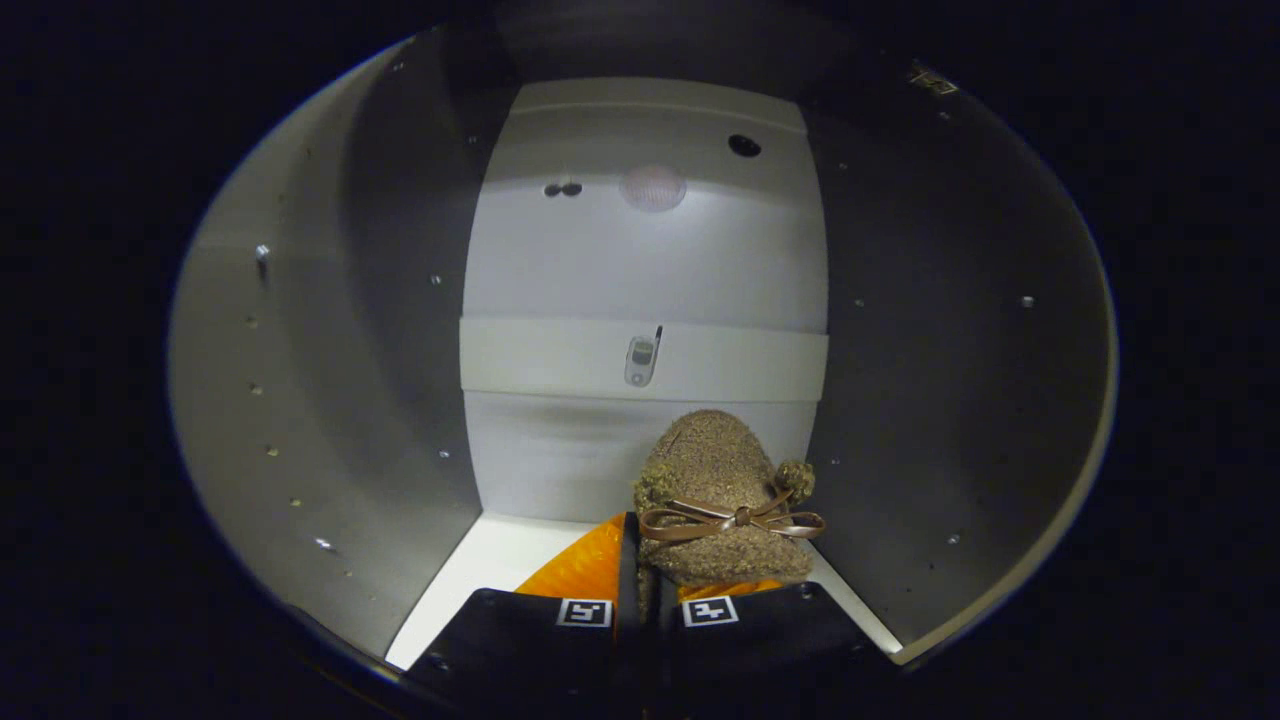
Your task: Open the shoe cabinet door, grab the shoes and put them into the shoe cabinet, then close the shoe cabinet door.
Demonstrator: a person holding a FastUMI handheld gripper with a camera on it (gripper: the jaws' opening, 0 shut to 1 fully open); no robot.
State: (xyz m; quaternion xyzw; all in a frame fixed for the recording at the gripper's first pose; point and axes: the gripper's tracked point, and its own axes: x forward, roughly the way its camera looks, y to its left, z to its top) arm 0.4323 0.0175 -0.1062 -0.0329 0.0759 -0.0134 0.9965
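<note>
Reaching into the open cabinet (330, 400), the tool (637, 610) carries a shoe (722, 500) just ahead of its fingers and slightly to the right of their line. The shoe's long axis runs near to far, its rounded toe pointing at the back panel (640, 260) and its near end coming back between the fingers. A bow (735, 520) lies across the shoe's near part, with a small pompom at its right end.

The fingers stand narrow, with only a thin slot between them, and the shoe's near edge sits in that slot, so I judge they are pinched on it; an orange lining shows on either side of the slot. The left finger is partly in front of that lining, and the right finger (745, 615) lies under the shoe's near end.

Beneath the shoe is the cabinet floor (480, 570), pale and bare on the left. I cannot tell whether the sole rests on it or hangs just above. The grey side walls close in left and right, the right one near the shoe. Farther back a pale rail (560, 360) crosses the panel, well beyond the toe.

By my reading, placing is under way; what it turns on is lowering the shoe onto the floor, then letting go.
</note>
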